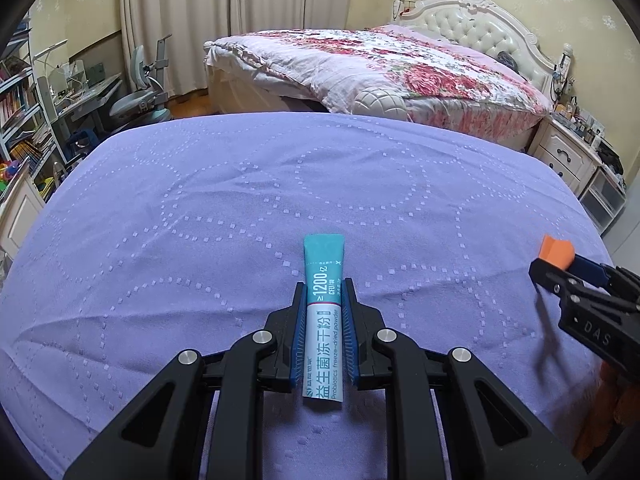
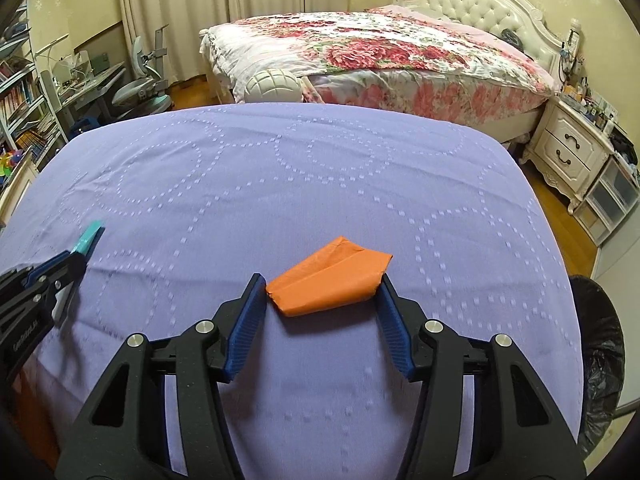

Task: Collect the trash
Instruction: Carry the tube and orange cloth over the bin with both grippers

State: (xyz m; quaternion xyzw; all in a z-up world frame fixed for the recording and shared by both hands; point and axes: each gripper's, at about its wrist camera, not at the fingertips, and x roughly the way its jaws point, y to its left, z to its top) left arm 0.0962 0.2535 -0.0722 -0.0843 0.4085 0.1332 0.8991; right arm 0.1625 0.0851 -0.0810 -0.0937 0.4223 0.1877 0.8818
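My left gripper [image 1: 323, 286] is shut on a teal and white probiotics powder sachet [image 1: 323, 300], held lengthwise between the blue pads just above the purple bedspread [image 1: 240, 200]. It also shows at the left of the right wrist view [image 2: 74, 258], with the sachet tip [image 2: 90, 236] sticking out. My right gripper [image 2: 322, 280] has its jaws around a folded orange paper scrap [image 2: 328, 280], both pads touching its ends. In the left wrist view the right gripper [image 1: 560, 268] is at the right edge with the orange scrap [image 1: 556, 252] in it.
A black-lined trash bin [image 2: 600, 360] stands at the right, beside the purple bedspread [image 2: 280, 180]. Beyond are a floral bed [image 2: 380, 56], a white nightstand [image 2: 568, 152], a desk and chair [image 2: 132, 84] and bookshelves [image 1: 20, 112] on the left.
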